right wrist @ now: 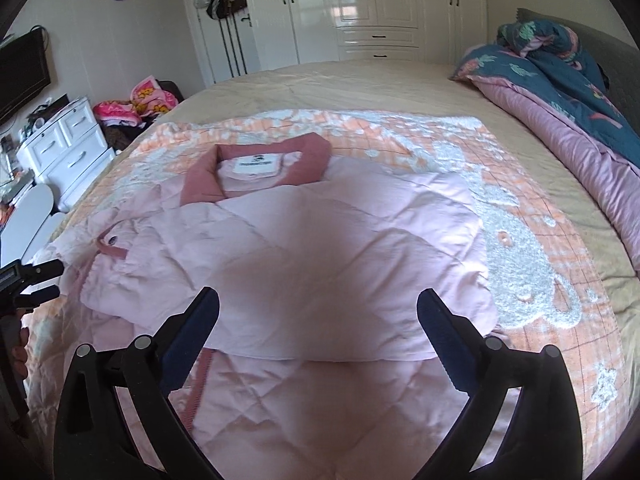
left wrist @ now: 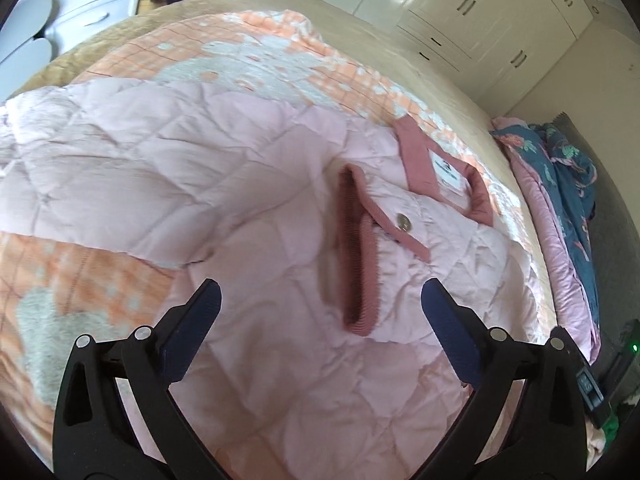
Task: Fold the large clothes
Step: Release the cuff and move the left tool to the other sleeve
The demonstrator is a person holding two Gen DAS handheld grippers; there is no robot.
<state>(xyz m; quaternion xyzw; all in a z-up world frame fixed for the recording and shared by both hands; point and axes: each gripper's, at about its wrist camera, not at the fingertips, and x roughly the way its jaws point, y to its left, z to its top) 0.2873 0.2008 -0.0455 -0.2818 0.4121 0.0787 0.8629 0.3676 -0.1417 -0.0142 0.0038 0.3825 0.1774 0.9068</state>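
Note:
A pale pink quilted jacket (left wrist: 224,208) with a darker pink collar (left wrist: 416,160) and a dark pink ribbed cuff (left wrist: 358,256) lies partly folded on an orange-and-white blanket (left wrist: 248,52) on the bed. My left gripper (left wrist: 320,300) is open and empty, hovering over the jacket near the cuff. In the right wrist view the jacket (right wrist: 320,248) lies with its sleeves folded over its body and the collar (right wrist: 256,168) at the far end. My right gripper (right wrist: 318,300) is open and empty above the jacket's lower part. The left gripper (right wrist: 42,280) shows at the left edge, open.
A rumpled teal-and-pink duvet (right wrist: 568,92) lies along the bed's right side. White wardrobes (right wrist: 372,8) stand behind the bed. A white drawer unit (right wrist: 68,144) and a pile of bright clothes (right wrist: 140,104) stand at the left. Bare tan bedsheet (right wrist: 360,84) lies beyond the blanket.

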